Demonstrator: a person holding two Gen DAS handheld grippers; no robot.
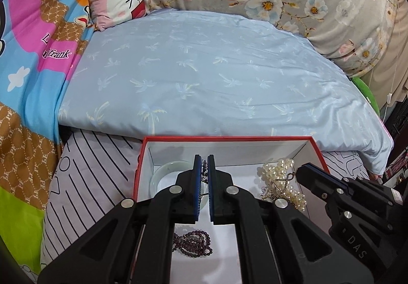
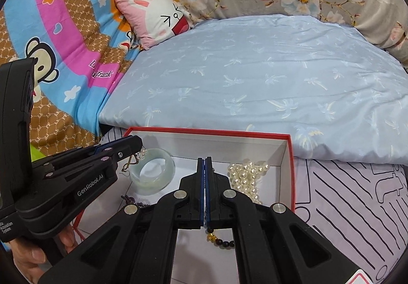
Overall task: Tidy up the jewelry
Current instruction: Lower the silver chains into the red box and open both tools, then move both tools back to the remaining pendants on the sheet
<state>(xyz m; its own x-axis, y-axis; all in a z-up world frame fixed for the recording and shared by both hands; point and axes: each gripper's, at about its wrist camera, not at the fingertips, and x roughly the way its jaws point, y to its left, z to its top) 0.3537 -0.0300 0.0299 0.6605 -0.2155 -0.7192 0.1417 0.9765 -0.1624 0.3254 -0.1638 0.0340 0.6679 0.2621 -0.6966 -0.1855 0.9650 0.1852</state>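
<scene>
Two closed grippers over red-rimmed white cardboard box [image 2: 288, 154] on bed. Inside the box: pale green jade bangle [image 2: 153, 173] left, white pearl strand [image 2: 246, 177] right. Left gripper [image 1: 204, 159] pinches small metal dangle earring [image 2: 132, 160]. Right gripper [image 2: 204, 160] pinches dark bead bracelet with gold charm [image 2: 219, 239].

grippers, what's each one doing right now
left gripper: closed, holding a dangly earring
right gripper: closed, seemingly pinching a hooked earring
</scene>
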